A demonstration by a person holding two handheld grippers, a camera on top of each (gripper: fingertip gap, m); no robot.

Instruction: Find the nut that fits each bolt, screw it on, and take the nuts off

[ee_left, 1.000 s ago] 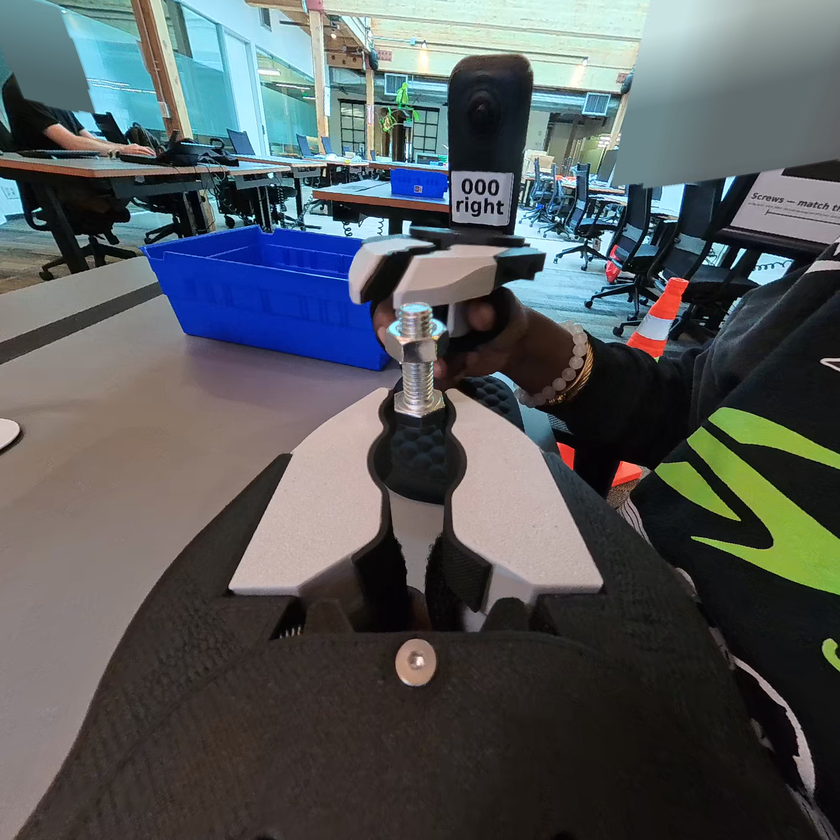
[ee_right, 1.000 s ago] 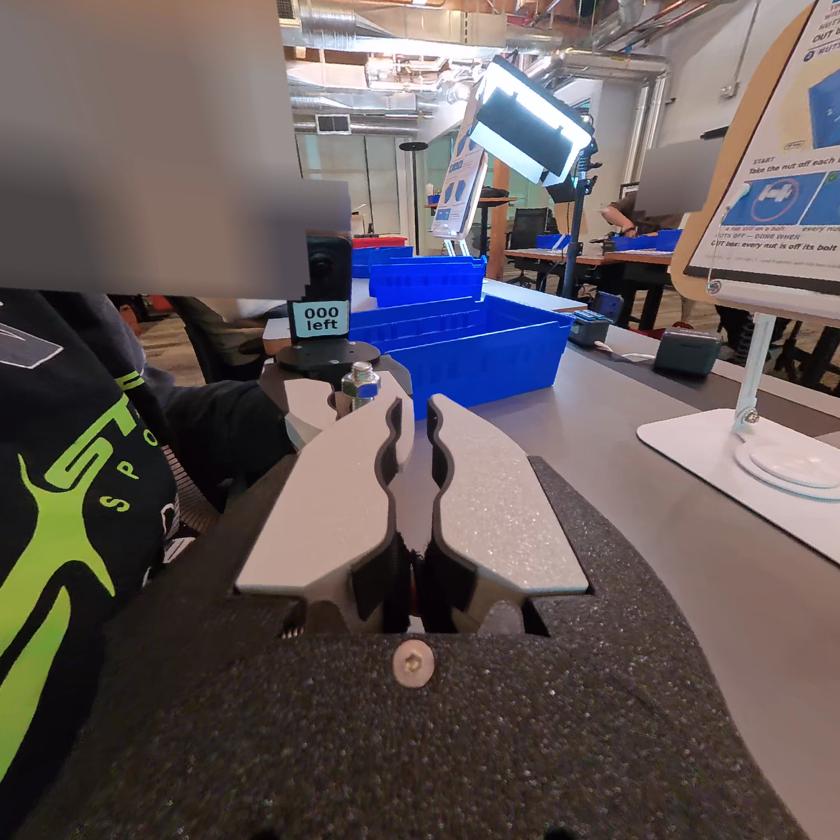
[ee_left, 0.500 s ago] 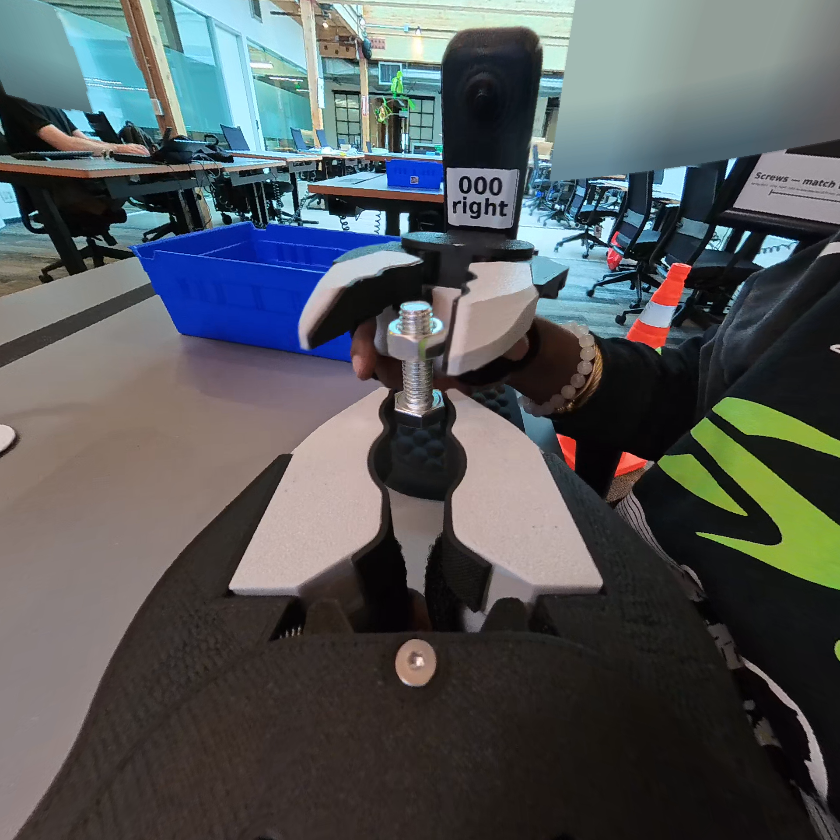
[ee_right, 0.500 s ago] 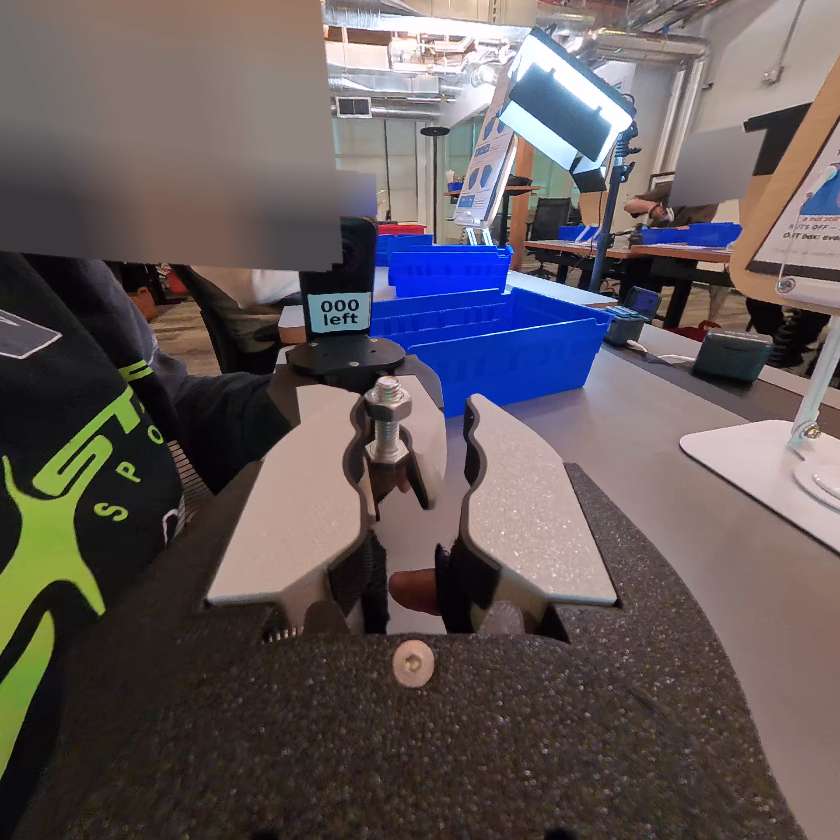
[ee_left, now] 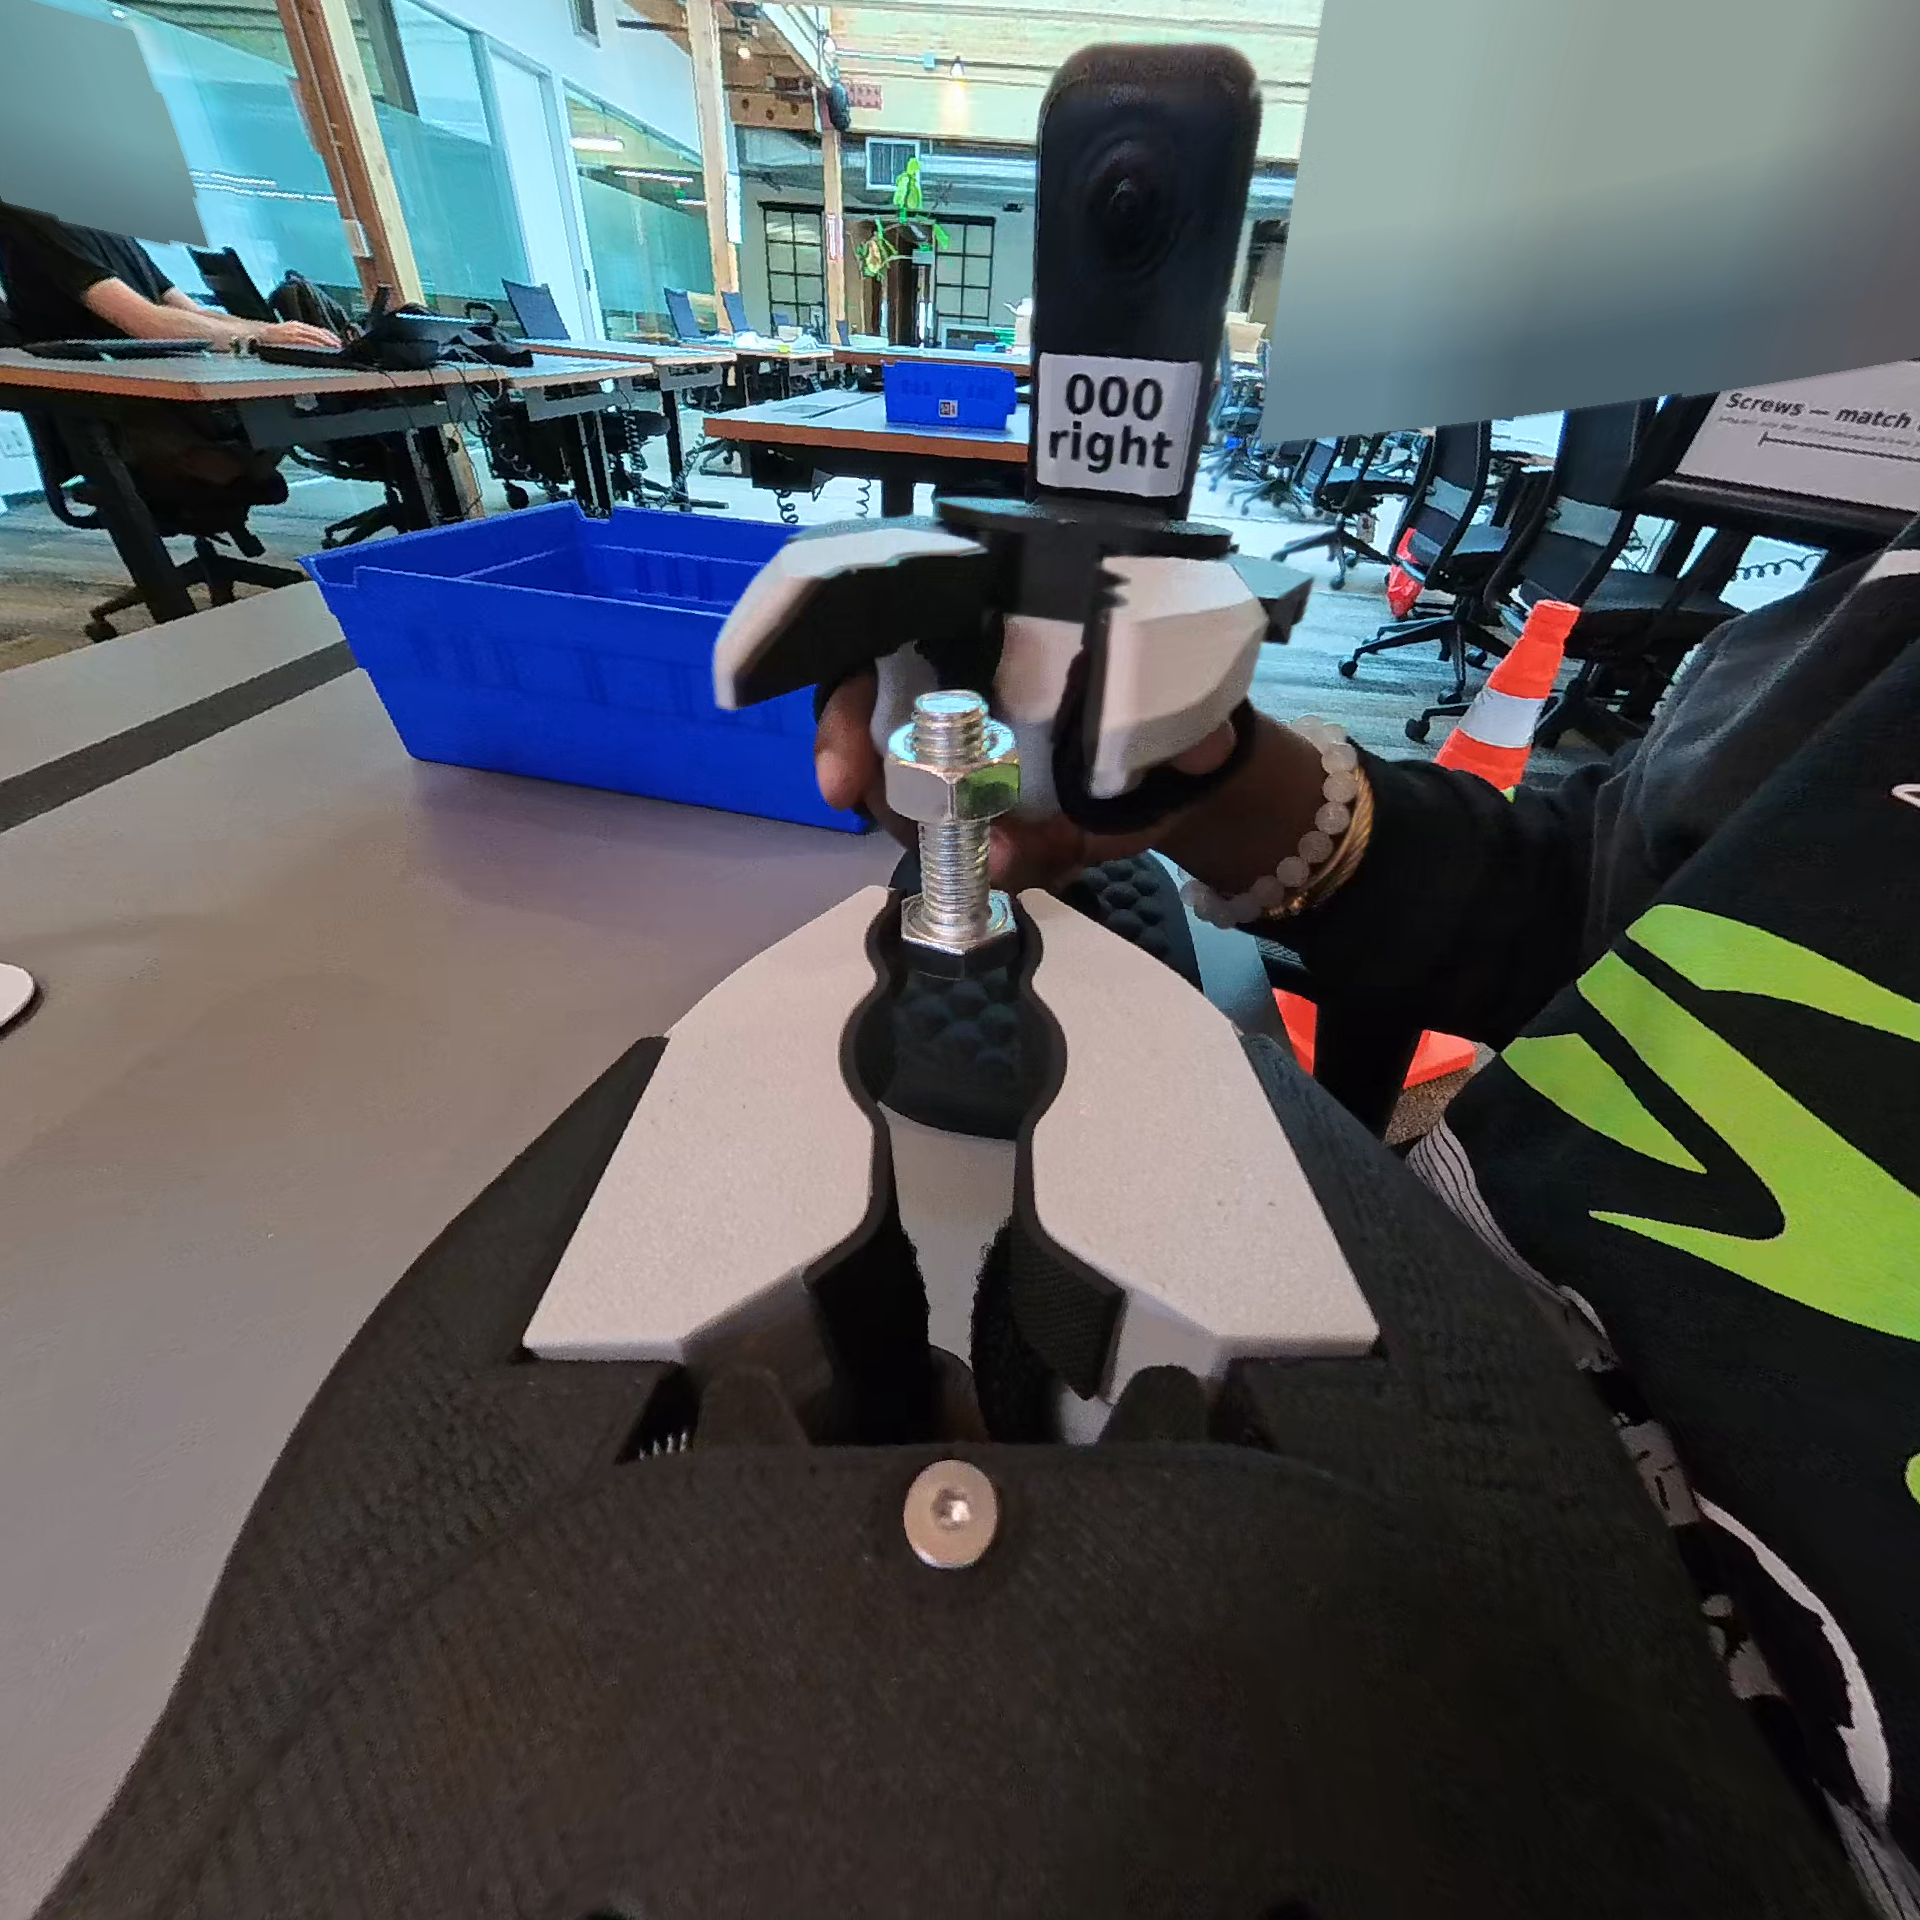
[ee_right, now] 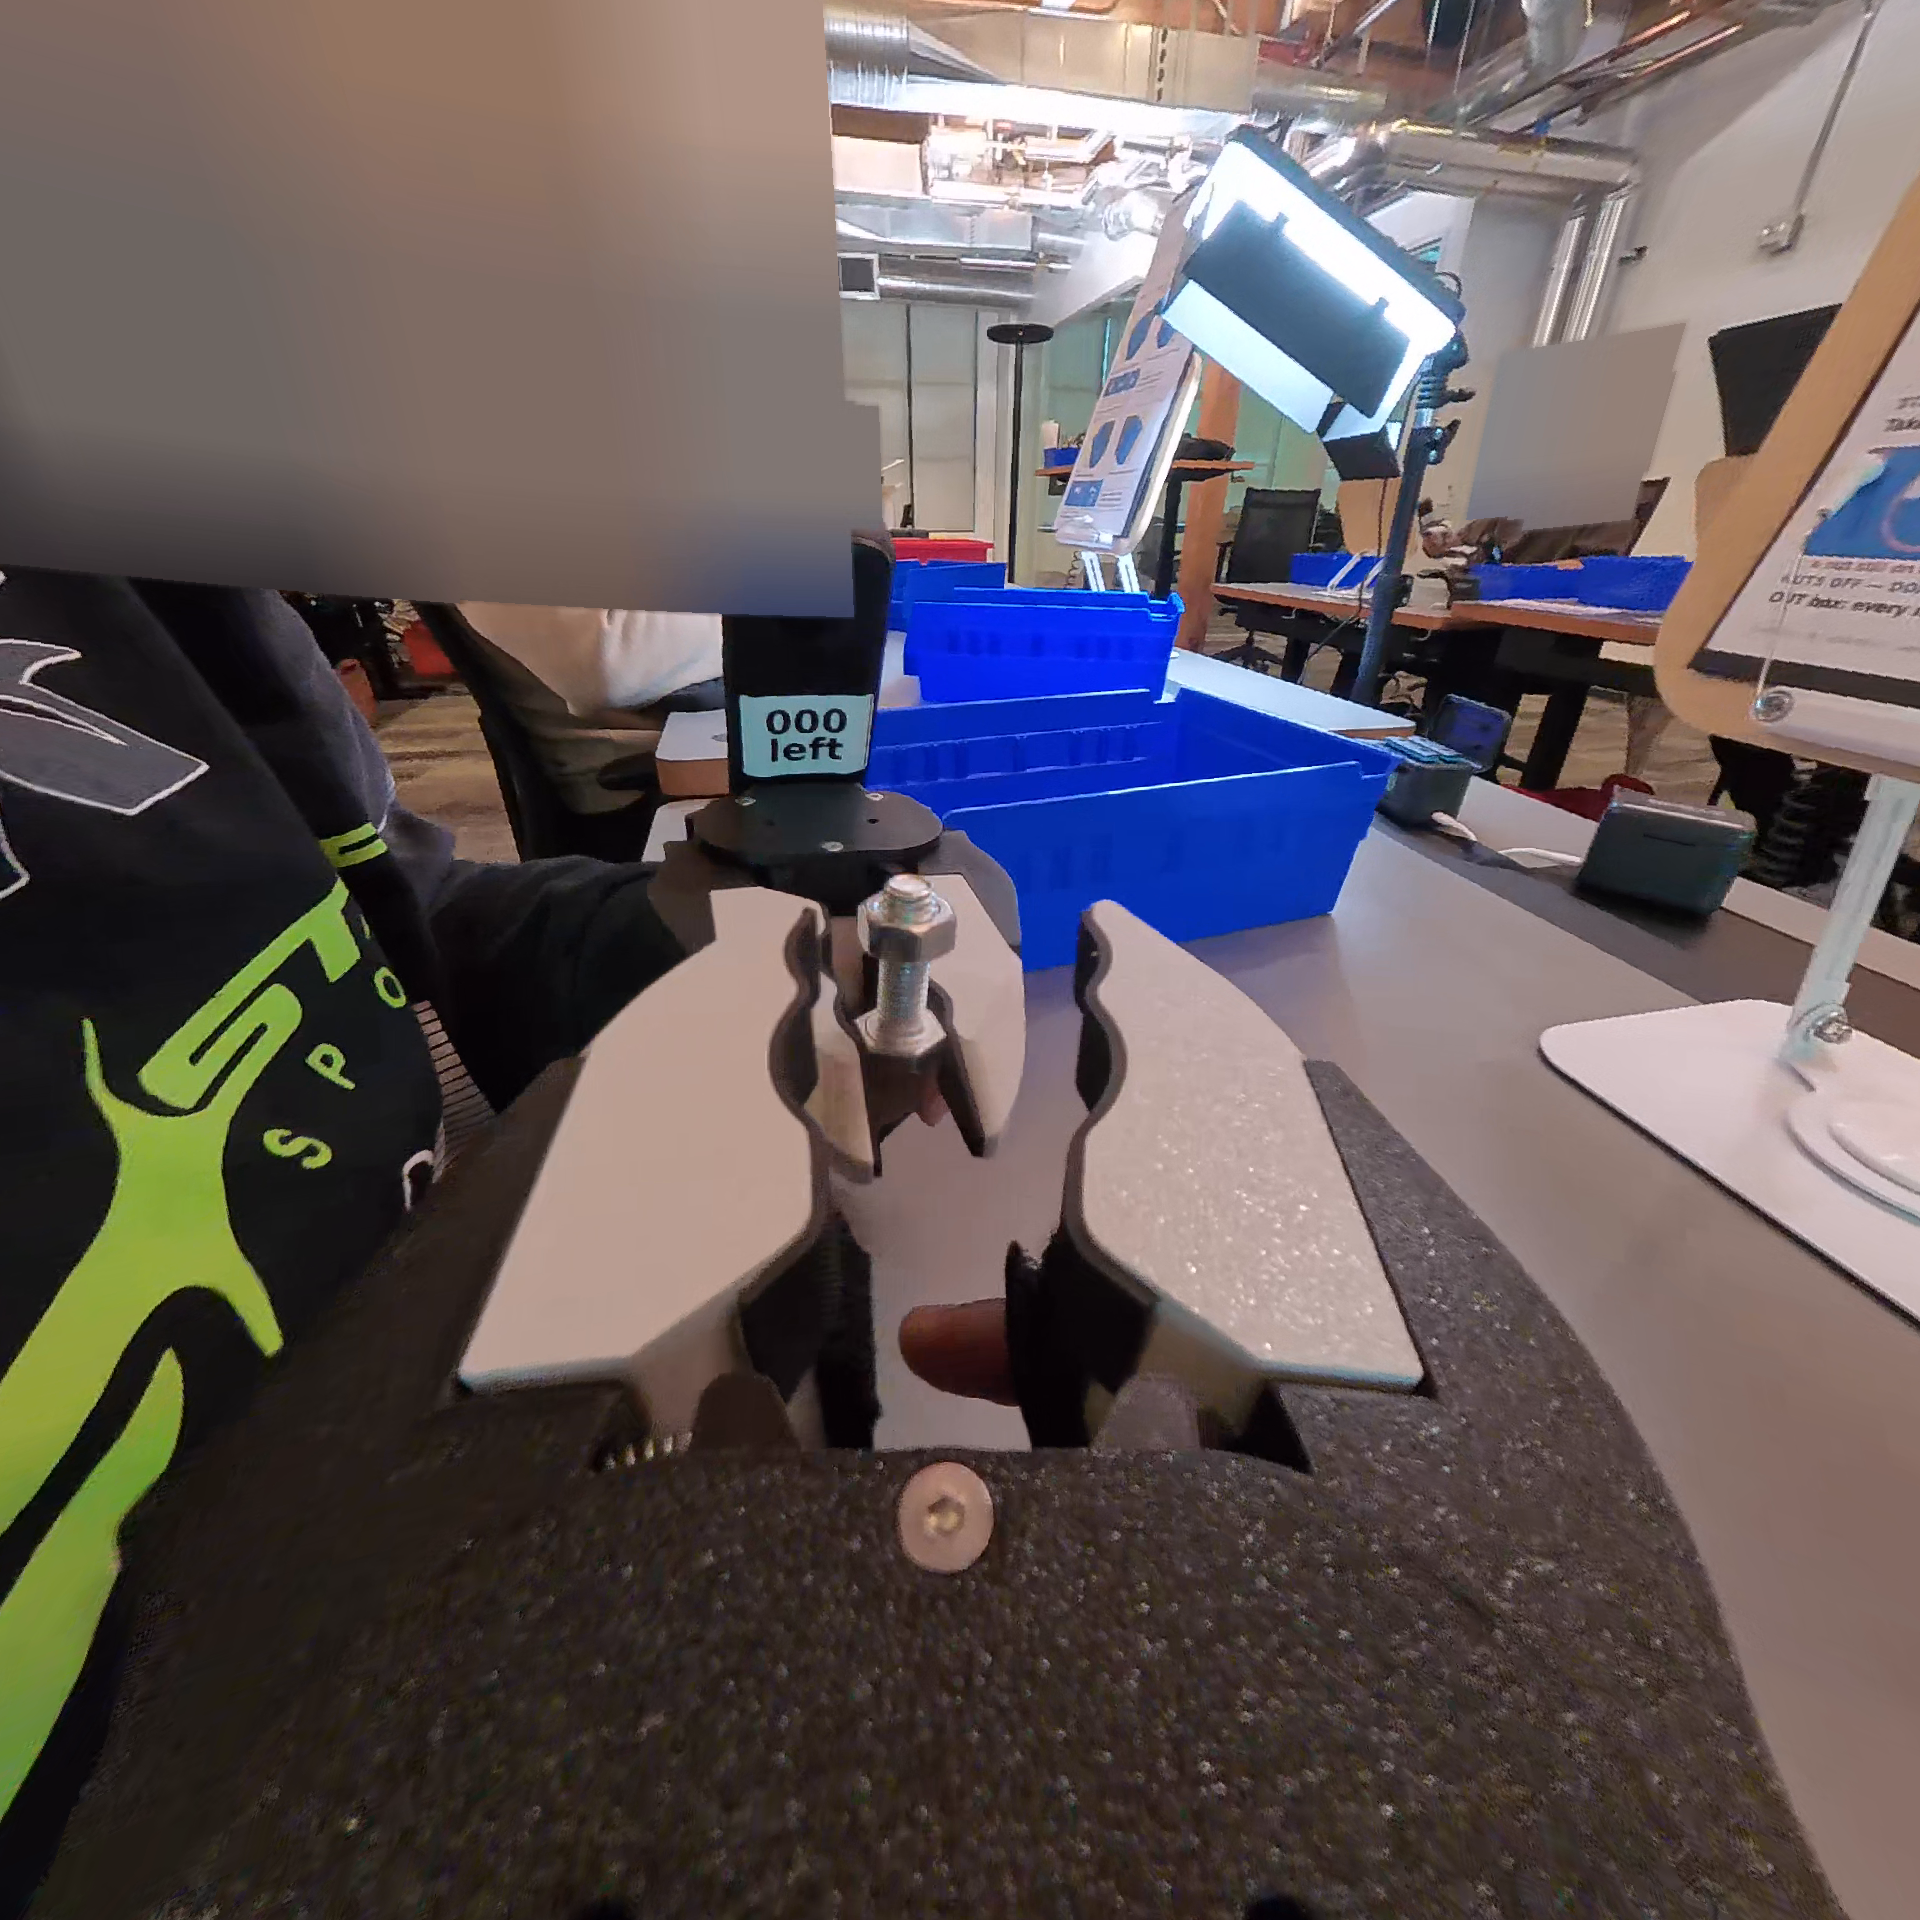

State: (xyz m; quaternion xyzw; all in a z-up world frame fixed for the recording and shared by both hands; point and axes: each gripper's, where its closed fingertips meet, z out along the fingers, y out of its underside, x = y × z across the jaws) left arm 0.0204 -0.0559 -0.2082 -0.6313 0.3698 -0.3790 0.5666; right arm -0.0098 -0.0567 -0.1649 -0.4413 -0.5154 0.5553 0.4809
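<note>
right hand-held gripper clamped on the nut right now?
No, the right hand-held gripper is open, its fingers spread either side of the nut without touching it.

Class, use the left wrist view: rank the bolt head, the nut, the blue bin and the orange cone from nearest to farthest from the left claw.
1. Bolt head: clamped at the left claw tips.
2. Nut: higher on the same bolt, near its top end.
3. Blue bin: on the table, ahead and left.
4. Orange cone: on the floor beyond the table, ahead and right.
</note>
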